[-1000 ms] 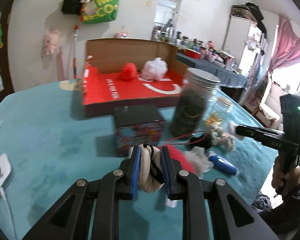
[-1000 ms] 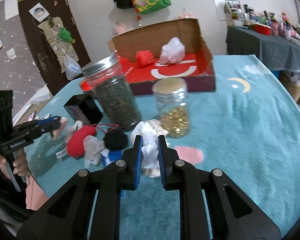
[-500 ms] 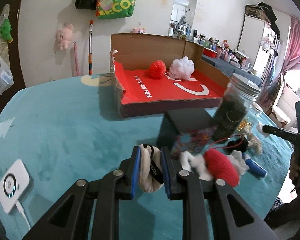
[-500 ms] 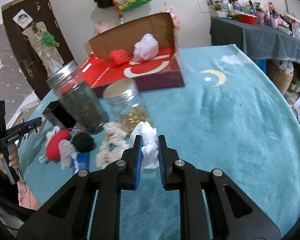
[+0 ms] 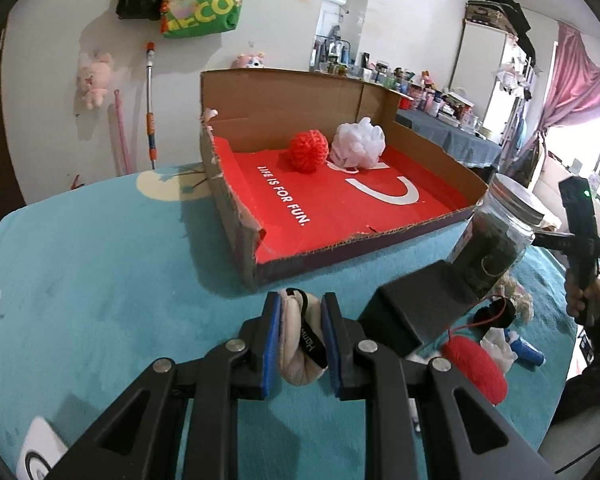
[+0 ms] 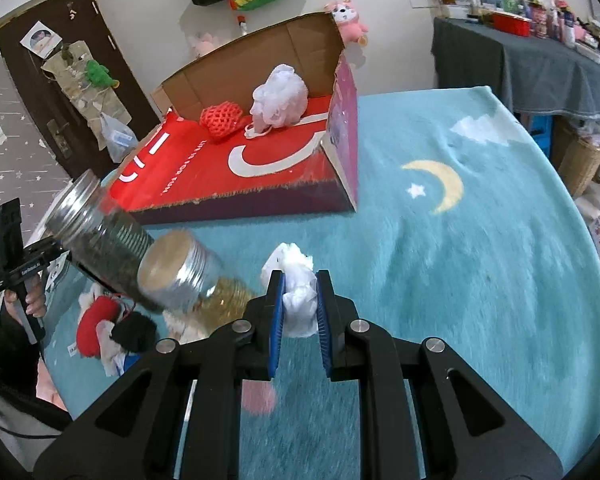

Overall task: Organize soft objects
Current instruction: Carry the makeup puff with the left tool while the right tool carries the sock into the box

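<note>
1. The left gripper [image 5: 300,336] has its blue pads pressed in on a cream soft pouch [image 5: 296,344] with a black strap; the pouch bulges out above and below the pads.
2. Straight ahead of the left gripper, just past its fingertips, stands the cardboard box [image 5: 236,216] with a red lining; its near corner is torn.
3. At the far end of that box, ahead of the left gripper, lie a red knitted ball [image 5: 309,153] and a white mesh puff [image 5: 358,143], touching each other.
4. To the right of the left gripper, close by, sits a black box [image 5: 416,312]; beyond it, a jar of dark leaves [image 5: 496,236] with a metal lid.
5. Lower right of the left gripper lies a heap of soft things on the teal tablecloth [image 5: 100,272]: a red plush [image 5: 476,368], a black pompom [image 5: 494,314] and a blue piece [image 5: 528,354].
6. The right gripper [image 6: 299,312] pinches a white fluffy toy [image 6: 296,280] between its pads; the toy's top sticks out past the fingertips.
7. Ahead and slightly left of the right gripper is the same box [image 6: 344,148], holding the red ball [image 6: 221,118] and white puff [image 6: 279,98].
8. Just left of the right gripper stand the dark jar [image 6: 100,240] and a jar of golden bits [image 6: 188,276], both blurred.
9. Each view shows the other gripper at its edge, held in a hand [image 5: 584,292].
</note>
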Demonstrator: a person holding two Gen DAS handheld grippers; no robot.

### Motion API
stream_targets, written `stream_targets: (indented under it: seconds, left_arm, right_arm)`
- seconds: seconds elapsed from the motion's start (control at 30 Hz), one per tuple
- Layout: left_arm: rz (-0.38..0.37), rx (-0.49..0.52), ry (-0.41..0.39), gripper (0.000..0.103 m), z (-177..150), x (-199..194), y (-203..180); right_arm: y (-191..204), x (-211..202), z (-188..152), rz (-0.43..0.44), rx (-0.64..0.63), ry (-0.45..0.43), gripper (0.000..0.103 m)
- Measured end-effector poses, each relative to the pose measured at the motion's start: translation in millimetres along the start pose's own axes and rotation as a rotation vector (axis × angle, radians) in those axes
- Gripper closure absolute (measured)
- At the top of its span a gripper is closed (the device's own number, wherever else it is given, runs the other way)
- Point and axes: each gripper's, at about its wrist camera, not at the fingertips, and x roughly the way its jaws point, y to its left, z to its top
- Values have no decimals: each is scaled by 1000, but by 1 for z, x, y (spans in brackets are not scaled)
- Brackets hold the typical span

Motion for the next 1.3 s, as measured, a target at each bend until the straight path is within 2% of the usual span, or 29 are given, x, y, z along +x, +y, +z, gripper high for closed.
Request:
stream_targets:
  seconds: [0.2,0.53,0.7,0.9,0.97,1.03,1.3]
  left_arm:
    - [-35,20,18,81,14,9,4]
    - [-95,66,11,81,53,10,-11]
    - [-54,59,63,81,82,35,-22]
    - [-5,40,137,81,118,73,-26]
    - [23,35,165,80,129,86,-26]
    - [65,37,197,79,140,101,-25]
    - [225,23,358,78,158,174,-10]
  right_arm:
    - [-3,10,18,29,-17,17,88]
    - [5,15,50,143,-34,34,88]
    - [29,22,84,132,-113,16,88]
    - [52,53,128,34,-188,48,88]
    - [55,69,143,9,-192,80,88]
    - [59,88,158,-56,-207,116,88]
    - [53,159,181,-265,-247,288,88]
